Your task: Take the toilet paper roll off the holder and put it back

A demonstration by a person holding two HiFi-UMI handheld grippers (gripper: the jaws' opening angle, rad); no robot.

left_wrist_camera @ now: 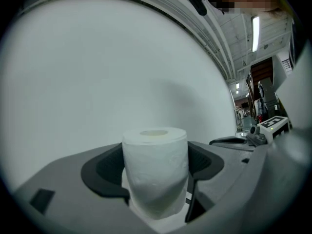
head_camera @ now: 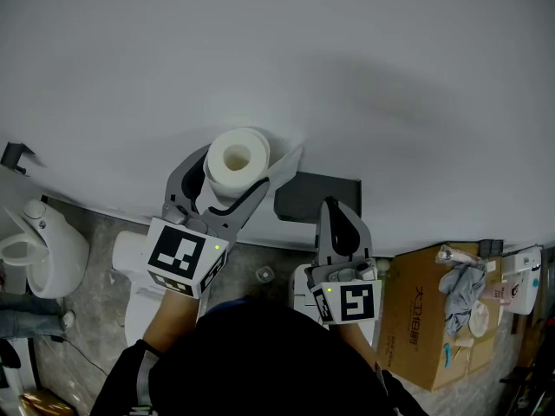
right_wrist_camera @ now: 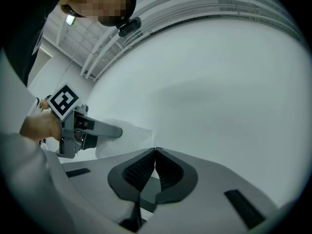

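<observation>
A white toilet paper roll (head_camera: 236, 159) stands between the jaws of my left gripper (head_camera: 251, 154), held up in front of the white wall. In the left gripper view the roll (left_wrist_camera: 155, 172) is upright and both dark pads (left_wrist_camera: 105, 172) press its sides. The dark grey holder plate (head_camera: 303, 196) is fixed to the wall just right of the roll. My right gripper (head_camera: 331, 208) is shut and holds nothing, its tip at the holder's lower edge. The right gripper view shows its pads (right_wrist_camera: 139, 172) meeting at the tip, with the roll (right_wrist_camera: 124, 138) off to the left.
A white toilet (head_camera: 39, 250) stands at the lower left. At the lower right is a cardboard box (head_camera: 429, 319) with cloth and small items on it. The white wall (head_camera: 347, 76) fills the upper half of the head view.
</observation>
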